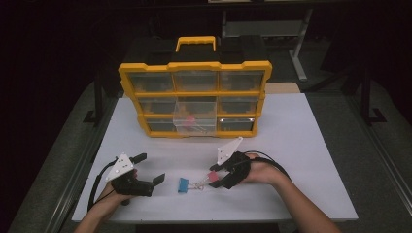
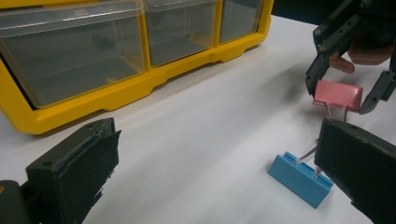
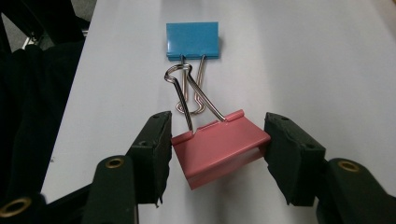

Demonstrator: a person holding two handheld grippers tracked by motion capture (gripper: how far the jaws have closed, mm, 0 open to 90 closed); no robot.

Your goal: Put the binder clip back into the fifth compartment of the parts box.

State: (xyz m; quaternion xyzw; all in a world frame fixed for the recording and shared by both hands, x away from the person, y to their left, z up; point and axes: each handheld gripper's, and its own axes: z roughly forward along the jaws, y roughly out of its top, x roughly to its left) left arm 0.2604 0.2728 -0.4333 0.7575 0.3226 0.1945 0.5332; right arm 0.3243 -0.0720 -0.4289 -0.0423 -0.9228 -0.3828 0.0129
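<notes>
The white surface (image 1: pixel 301 145) is carrying everything, and the biggest thing standing on it is the yellow organiser case (image 1: pixel 194 97), upright with one handle on top and nine clear drawers in three rows of three. One drawer (image 1: pixel 194 119), in the middle column of the case, is sticking out towards the person, with something pink lying inside it; what it is cannot be told.

In front of the case, well apart from it, two grippers are working. The right gripper (image 1: pixel 216 177) is sitting in front of the case's right half, and its jaws are pressing on both sides of one pink binder clip (image 3: pixel 219 151), holding it tilted just above the surface. The left gripper (image 1: pixel 148 170) is resting in front of the case's left half, its jaws standing wide apart with nothing between them.

One blue binder clip (image 1: pixel 183 185) is lying flat in front of the case's middle column, between the two grippers. Its wire handles are pointing at the pink clip and crossing that clip's handles; whether they are hooked together cannot be told. Nothing is lying between the clips and the case, so the open drawer is standing unobstructed.

Count: one case, nine drawers, two grippers, two clips.
</notes>
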